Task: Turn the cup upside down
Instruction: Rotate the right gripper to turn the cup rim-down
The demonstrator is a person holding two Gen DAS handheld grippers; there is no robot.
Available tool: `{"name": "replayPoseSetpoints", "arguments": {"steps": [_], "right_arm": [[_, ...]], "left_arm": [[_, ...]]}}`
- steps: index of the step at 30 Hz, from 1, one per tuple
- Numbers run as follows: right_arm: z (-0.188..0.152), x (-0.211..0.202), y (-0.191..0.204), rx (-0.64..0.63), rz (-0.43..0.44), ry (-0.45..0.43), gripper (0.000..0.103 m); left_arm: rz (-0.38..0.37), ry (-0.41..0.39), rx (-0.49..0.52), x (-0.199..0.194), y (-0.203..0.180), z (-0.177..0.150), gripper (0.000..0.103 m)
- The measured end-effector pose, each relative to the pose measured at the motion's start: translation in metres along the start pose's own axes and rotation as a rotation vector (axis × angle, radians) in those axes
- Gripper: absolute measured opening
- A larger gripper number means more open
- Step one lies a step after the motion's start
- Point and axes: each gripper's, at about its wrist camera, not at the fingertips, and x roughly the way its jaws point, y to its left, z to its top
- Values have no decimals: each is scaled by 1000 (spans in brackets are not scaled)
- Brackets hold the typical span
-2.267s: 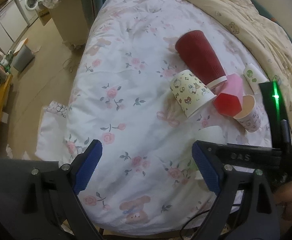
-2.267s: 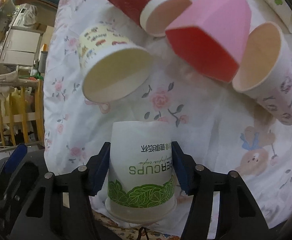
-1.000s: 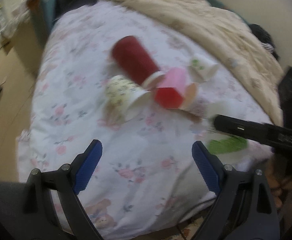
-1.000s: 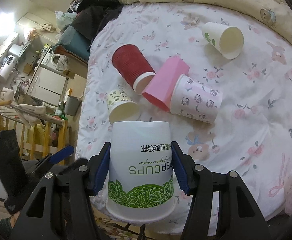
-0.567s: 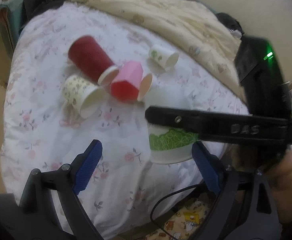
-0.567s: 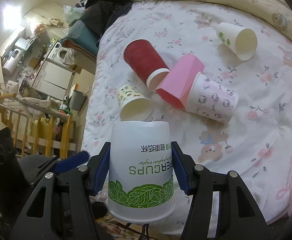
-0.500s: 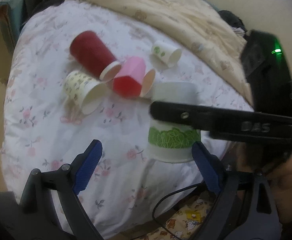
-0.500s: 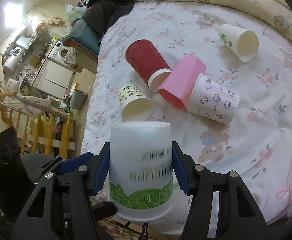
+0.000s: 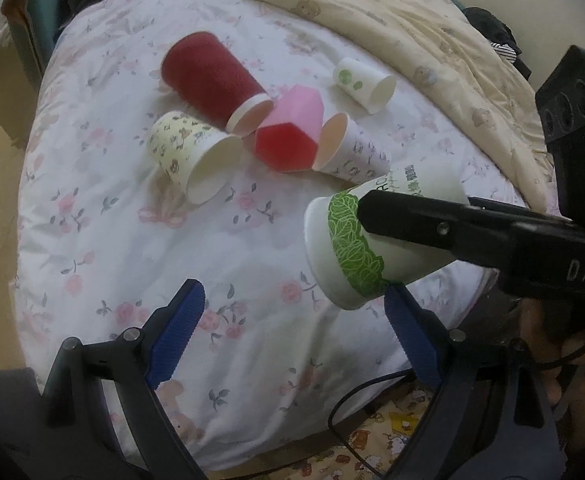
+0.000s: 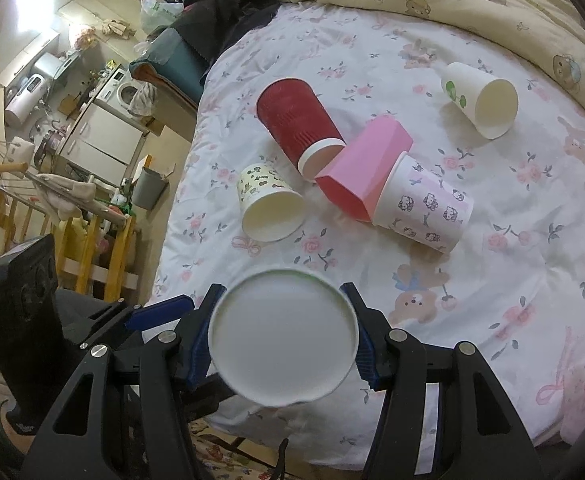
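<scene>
The right claw (image 10: pixel 284 344) is clamped on the white cup with a green leaf band (image 9: pixel 352 248), one blue pad pressed to each side of its wall, and holds it in the air above the near edge of the bed (image 9: pixel 92 240). The cup sits directly between the right claw's fingers, so no reach remains; the coming move appears to turn on rotation of that wrist alone. In the right wrist view the cup's round end (image 10: pixel 284 340) faces the lens squarely, hence its long axis runs roughly along the claw's own forward direction, away from the camera (whether that disc is the closed base or the mouth cannot be told with certainty from this view). In the left wrist view the cup lies tilted, neither upright nor inverted, with the green-banded end lower and toward the left claw (image 9: pixel 292 336), and the plain printed end raised, farther off. The left claw stands apart, holding nothing, just below and beside the cup without touching it. Ahead of both claws, well beyond the held cup, five other cups lie on their sides: a red ribbed cup (image 10: pixel 296 128), a pink faceted cup (image 10: pixel 360 160), and three printed ones.
</scene>
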Motion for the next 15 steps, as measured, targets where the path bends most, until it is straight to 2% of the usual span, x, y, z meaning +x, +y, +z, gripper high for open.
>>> {"name": "replayPoseSetpoints", "arguments": {"steps": [4, 6, 10, 12, 15], "right_arm": [[0, 1, 2, -20, -24, 4, 60], [3, -3, 2, -25, -39, -11, 60], [14, -8, 6, -79, -104, -27, 59], [19, -3, 8, -111, -138, -17, 59], [27, 17, 11, -159, -187, 15, 59]], "left_arm": [[26, -7, -7, -3, 5, 2, 89], [52, -19, -38, -8, 15, 4, 89], [148, -33, -135, -13, 44, 4, 89], [203, -30, -187, -13, 58, 3, 89], [230, -31, -230, -16, 71, 2, 89]]}}
